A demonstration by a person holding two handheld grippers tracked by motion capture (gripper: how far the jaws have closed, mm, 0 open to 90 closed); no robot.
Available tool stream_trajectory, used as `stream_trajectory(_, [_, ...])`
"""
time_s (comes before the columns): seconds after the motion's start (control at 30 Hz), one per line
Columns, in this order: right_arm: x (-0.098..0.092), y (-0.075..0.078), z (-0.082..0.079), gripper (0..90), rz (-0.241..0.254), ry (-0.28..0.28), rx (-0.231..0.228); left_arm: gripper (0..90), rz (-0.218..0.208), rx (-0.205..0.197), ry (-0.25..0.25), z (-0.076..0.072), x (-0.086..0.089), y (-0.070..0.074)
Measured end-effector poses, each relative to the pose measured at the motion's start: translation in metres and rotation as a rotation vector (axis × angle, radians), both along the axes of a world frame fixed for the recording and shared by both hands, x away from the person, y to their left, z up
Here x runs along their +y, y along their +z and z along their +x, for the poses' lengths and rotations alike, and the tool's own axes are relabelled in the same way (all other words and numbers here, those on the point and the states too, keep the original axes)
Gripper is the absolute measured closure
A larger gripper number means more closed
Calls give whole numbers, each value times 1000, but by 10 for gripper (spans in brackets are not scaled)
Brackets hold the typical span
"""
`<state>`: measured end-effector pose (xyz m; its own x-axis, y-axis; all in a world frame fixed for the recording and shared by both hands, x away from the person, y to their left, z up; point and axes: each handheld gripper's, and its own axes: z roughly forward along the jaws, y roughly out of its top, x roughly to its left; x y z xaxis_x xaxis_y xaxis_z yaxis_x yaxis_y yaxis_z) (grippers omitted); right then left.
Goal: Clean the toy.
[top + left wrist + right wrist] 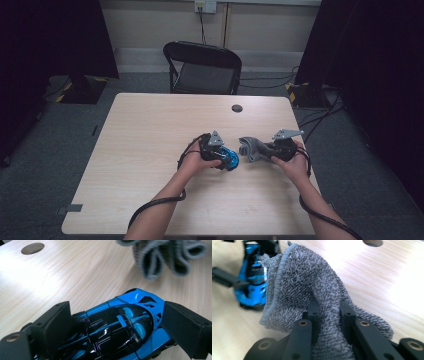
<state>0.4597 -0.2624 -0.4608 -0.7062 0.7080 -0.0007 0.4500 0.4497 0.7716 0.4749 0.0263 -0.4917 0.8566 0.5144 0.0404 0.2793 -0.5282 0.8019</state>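
Two grippers clamp blue car (120, 327), grey cloth (312, 290)

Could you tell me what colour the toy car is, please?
Bright blue with a black top, clearest in the left gripper view: toy car.

Wide bare table (145, 150) lies open left and toward the far edge. Near the front middle, a blue toy car (229, 159) and grey cloth (250, 149) sit close together, narrowing passage between.

A pale wooden table (150, 150) carries a blue toy car (231, 160) beside a grey cloth (251, 149).
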Motion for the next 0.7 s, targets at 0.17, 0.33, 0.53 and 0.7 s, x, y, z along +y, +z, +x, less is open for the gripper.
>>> stream_trajectory(0.17, [3, 0, -16, 763, 11, 59, -2, 90, 0, -4, -1, 0, 0, 0])
stream_trajectory(0.33, [10, -4, -32, 763, 16, 112, 9, 90, -1, -2, 1, 0, 0, 0])
stream_trajectory(0.53, [23, -12, -46, 762, 8, 158, 32, 90, -2, -3, 3, -1, 0, 0])
stream_trajectory(0.7, [36, -20, -47, 759, -12, 181, 40, 90, -3, -9, 1, -1, 0, -1])
